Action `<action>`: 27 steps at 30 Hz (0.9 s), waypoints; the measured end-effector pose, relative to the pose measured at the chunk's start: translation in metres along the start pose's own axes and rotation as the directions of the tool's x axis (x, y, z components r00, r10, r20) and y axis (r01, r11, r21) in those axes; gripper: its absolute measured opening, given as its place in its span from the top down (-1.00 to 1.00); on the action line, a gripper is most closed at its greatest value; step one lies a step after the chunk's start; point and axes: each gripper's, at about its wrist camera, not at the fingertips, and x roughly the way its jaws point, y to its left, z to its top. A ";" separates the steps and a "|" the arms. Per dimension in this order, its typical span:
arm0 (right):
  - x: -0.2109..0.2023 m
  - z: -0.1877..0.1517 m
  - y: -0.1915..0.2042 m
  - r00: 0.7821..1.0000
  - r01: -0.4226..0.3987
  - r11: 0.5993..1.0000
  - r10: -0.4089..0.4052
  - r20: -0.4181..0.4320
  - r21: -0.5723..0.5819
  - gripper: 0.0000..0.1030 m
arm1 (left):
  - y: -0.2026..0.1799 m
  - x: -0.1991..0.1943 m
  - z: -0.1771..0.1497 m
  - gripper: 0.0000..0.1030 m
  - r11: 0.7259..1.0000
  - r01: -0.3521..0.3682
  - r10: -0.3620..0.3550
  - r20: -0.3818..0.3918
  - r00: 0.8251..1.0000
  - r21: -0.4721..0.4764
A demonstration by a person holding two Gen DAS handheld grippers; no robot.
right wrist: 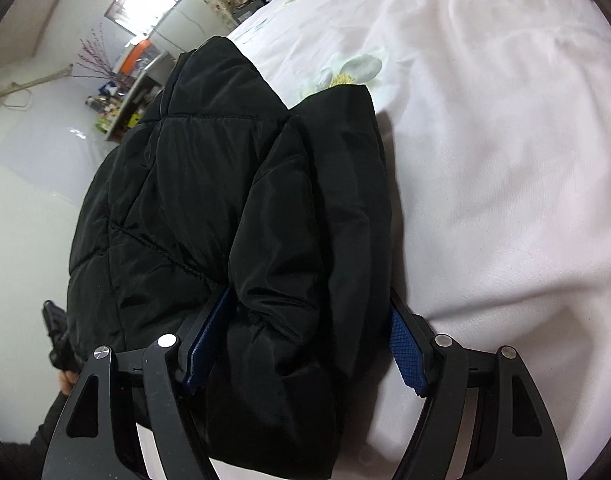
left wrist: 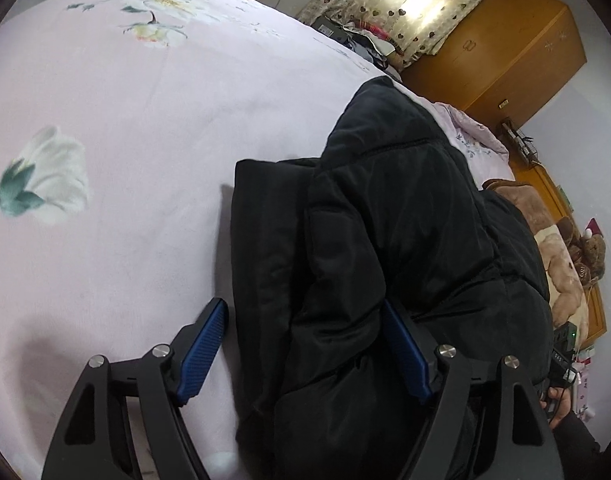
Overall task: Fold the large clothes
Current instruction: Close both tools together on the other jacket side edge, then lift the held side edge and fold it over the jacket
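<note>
Two handheld grippers straddle a black padded jacket (left wrist: pixel 385 240) lying folded on a pale pink bedspread (left wrist: pixel 125 120) printed with white flowers. The left gripper (left wrist: pixel 305 320) stands spread wide, one blue pad over bare sheet beside the jacket, the other against its fabric, not clamping. The right gripper (right wrist: pixel 311 320) is likewise released, its jaws flanking a bunched fold of the jacket without squeezing it. Beyond the jacket sit a wooden wardrobe (left wrist: pixel 505 48) and a heart-patterned curtain (left wrist: pixel 405 4); beside it a brown plush blanket (left wrist: pixel 545 240).
</note>
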 end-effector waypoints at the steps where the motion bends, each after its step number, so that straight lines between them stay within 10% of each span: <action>1: 0.005 0.002 -0.001 1.000 -0.011 1.000 0.011 -0.008 0.004 -0.43 | 0.000 0.005 0.002 -0.58 1.000 0.001 -0.001 -0.003 1.000 0.000; 10: 0.032 0.022 0.010 1.000 -0.014 1.000 0.014 0.021 -0.002 -0.12 | -0.012 0.030 0.023 -0.57 0.999 -0.020 0.020 -0.005 1.000 0.036; 20: 0.019 0.021 0.041 0.996 0.081 0.996 -0.081 0.026 -0.028 0.38 | -0.057 0.007 0.024 0.38 0.974 -0.162 0.161 0.014 0.987 0.157; 27: -0.031 0.017 0.080 0.991 0.108 0.990 -0.101 0.090 -0.086 0.53 | -0.093 -0.048 0.021 0.48 0.962 -0.195 0.181 0.087 0.980 0.193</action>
